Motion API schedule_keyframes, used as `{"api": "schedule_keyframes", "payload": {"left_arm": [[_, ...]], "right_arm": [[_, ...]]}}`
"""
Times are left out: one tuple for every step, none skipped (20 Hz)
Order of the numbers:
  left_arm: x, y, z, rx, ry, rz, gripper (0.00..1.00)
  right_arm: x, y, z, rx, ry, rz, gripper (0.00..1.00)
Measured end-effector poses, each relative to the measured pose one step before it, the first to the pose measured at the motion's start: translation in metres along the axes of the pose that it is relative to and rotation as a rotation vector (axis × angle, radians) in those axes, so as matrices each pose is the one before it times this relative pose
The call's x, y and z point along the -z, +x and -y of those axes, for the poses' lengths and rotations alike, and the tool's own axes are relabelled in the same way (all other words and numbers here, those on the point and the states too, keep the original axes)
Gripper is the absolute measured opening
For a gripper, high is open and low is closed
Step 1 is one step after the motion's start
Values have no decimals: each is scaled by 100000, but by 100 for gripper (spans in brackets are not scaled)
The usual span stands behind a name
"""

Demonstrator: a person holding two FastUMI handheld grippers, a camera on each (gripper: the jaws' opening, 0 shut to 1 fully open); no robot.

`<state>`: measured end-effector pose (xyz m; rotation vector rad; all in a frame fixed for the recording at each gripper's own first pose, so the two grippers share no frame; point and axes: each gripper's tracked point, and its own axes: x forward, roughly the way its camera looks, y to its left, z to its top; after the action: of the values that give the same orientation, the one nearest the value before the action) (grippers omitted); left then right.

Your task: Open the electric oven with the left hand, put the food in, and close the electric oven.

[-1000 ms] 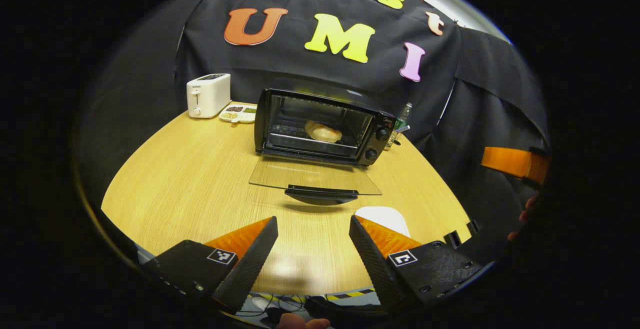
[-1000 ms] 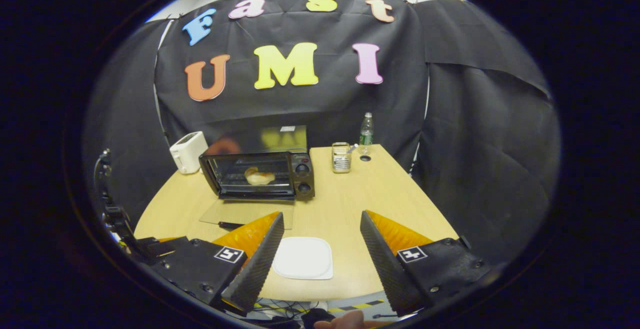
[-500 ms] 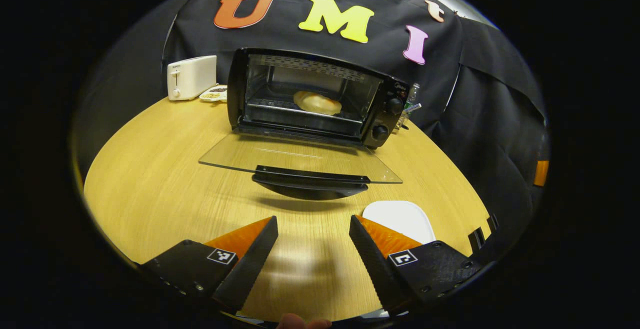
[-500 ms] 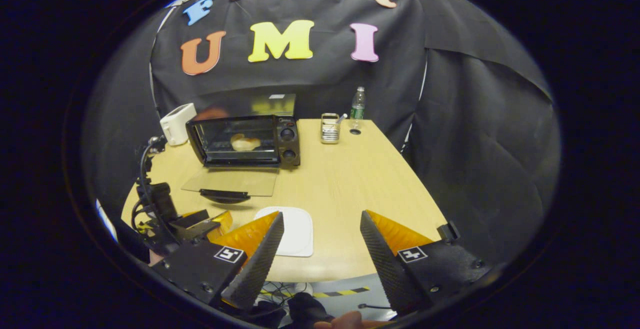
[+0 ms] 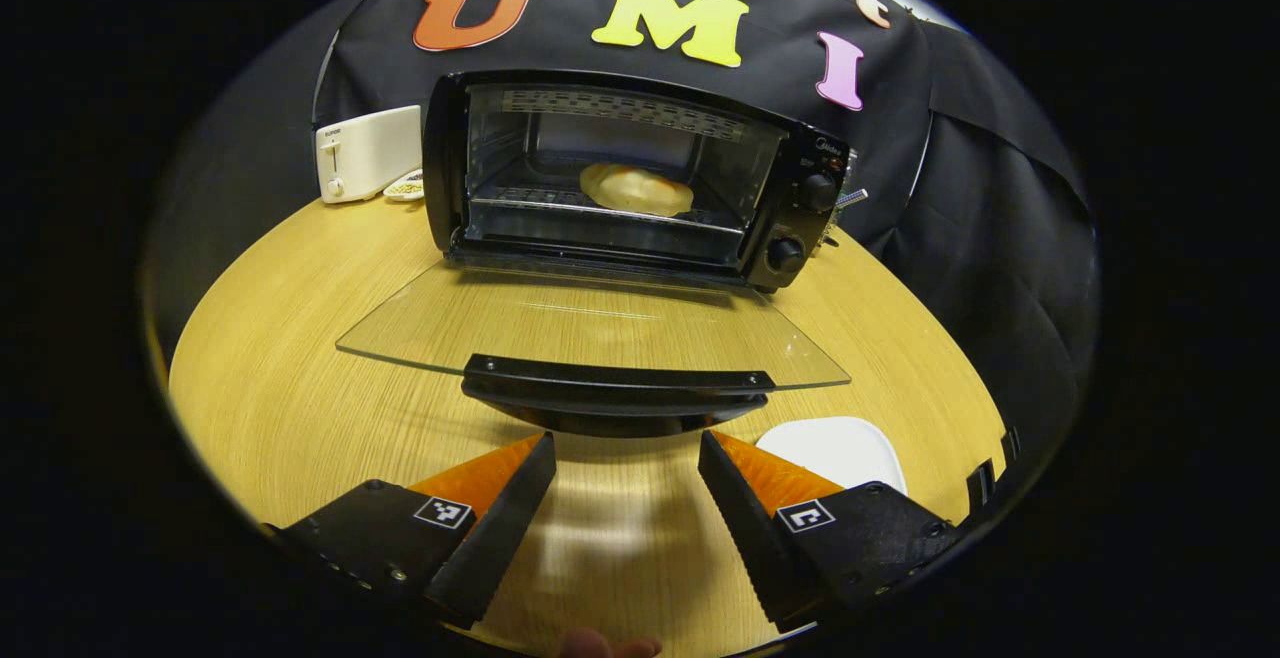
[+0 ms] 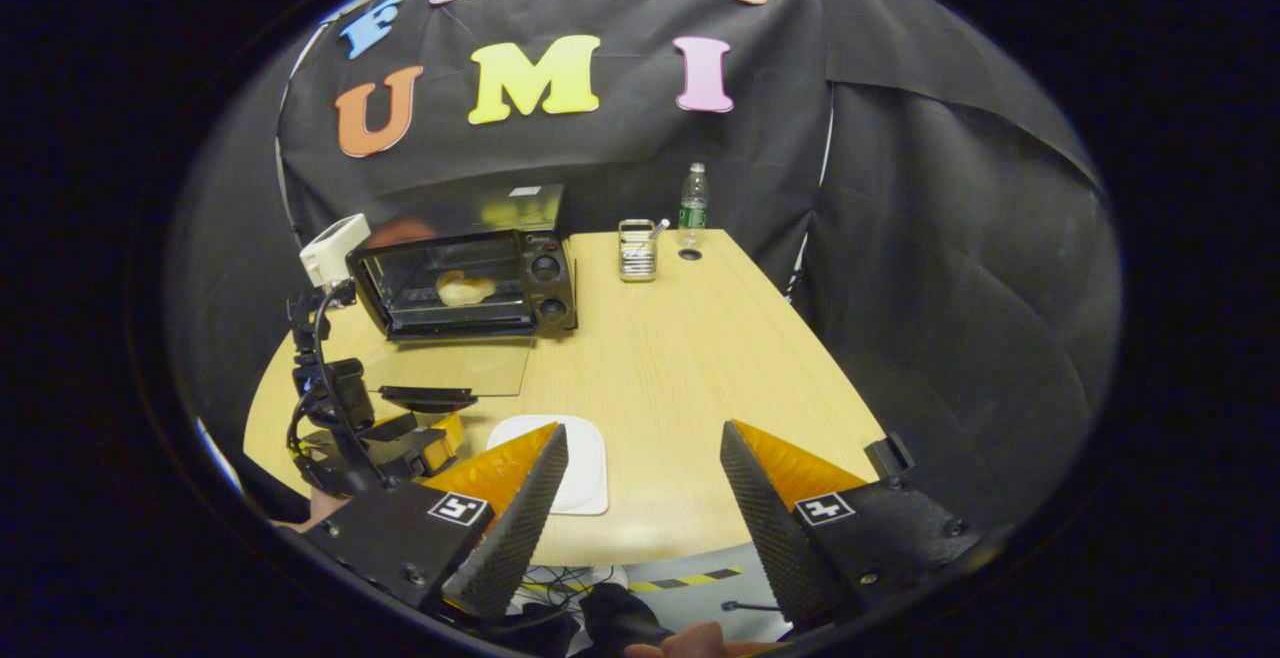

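Food (image 5: 636, 189) sits inside oven (image 5: 620, 173); door (image 5: 590, 328) down. Left gripper (image 5: 625, 478) released, near handle (image 5: 615, 390); next lift door shut. Right gripper (image 6: 645, 498) released, idle.

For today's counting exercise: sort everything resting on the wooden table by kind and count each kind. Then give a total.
Appliances: 2 (oven, toaster)
Dishes: 2 (white plate, snack dish)
Bottles: 1 (water bottle)
Metal holders: 1 (utensil rack)
Total: 6
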<state>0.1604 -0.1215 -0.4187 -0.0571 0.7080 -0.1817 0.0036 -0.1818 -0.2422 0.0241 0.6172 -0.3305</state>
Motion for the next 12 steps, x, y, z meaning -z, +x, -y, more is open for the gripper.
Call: {"api": "schedule_keyframes", "payload": {"left_arm": [[-478, -39, 85, 9, 1290, 929, 95], [-680, -18, 104, -76, 1843, 1488, 95], [-1015, -38, 115, 95, 2259, 1865, 95], [-1021, -3, 1, 155, 2168, 1568, 95], [-1132, 13, -95, -349, 1723, 1705, 95], [-1149, -46, -211, -10, 607, 1727, 95], [-1149, 162, -76, 363, 79, 1648, 95], [-947, -724, -368, -45, 523, 1221, 95], [-783, 160, -24, 61, 875, 638, 95], [-871, 45, -24, 237, 1170, 1244, 95], [-1023, 141, 35, 226, 1008, 1676, 95], [-947, 111, 35, 118, 723, 1407, 95]], "right_arm": [[-134, 15, 105, 188, 365, 270, 96], [-143, 22, 27, 5, 434, 157, 96], [-303, -54, 42, -41, 963, 717, 96], [-566, 16, 8, 21, 1041, 995, 96], [-352, -29, 46, 101, 1015, 984, 96], [-426, -3, -12, -58, 962, 826, 96], [-259, -58, -108, -92, 918, 719, 96], [-318, -9, 37, 24, 784, 671, 96], [-134, -31, -13, 38, 422, 404, 96], [-141, -77, 159, 231, 10, 137, 96], [-206, -70, 225, 481, 301, 611, 96], [-270, -247, 225, 294, 456, 378, 96]]}}
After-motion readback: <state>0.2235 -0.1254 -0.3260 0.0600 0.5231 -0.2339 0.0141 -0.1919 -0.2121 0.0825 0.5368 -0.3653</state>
